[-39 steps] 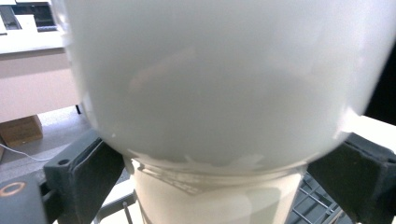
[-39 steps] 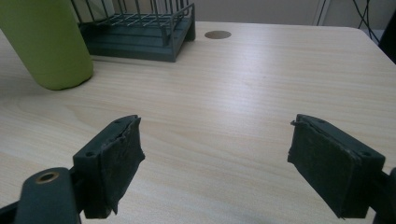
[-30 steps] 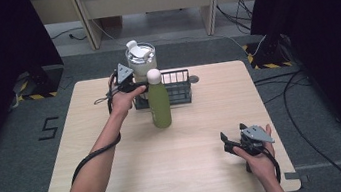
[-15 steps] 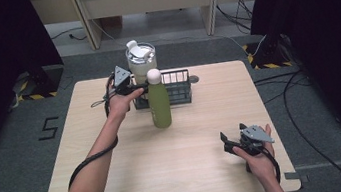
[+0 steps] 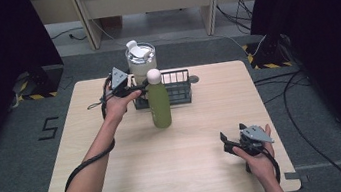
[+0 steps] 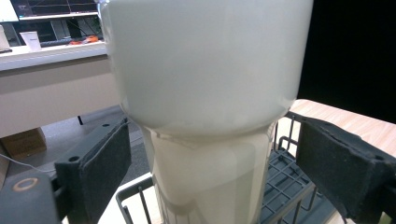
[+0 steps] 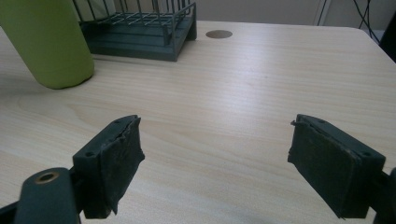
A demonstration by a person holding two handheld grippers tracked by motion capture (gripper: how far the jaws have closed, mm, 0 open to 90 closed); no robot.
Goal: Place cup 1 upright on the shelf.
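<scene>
The left hand-held gripper [image 5: 138, 86] is found at the 11 o'clock part of the tabletop [image 5: 204, 136], its jaws spread wide to either side of the white tumbler [image 6: 205, 107]; in the left gripper view the pads [image 6: 105, 163] stand clear of the tumbler's narrow base, so no grip is judged to be made yet. The tumbler stands upright in the left end of the black wire basket [image 5: 172, 88], at about 12 o'clock on the tabletop. The approach is judged complete; closing on the tumbler and whatever handling follows remain to be done. The right hand-held gripper [image 5: 226, 143] rests idle at about 5 o'clock, jaws wide apart and holding nothing, well apart from the other items. The green bottle [image 5: 159, 103] stands upright just in front of the basket, near the left gripper; whether it touches the basket cannot be told. Count: one tumbler with one lid, one green bottle with a pale cap, one wire basket, two hand-held grippers.
</scene>
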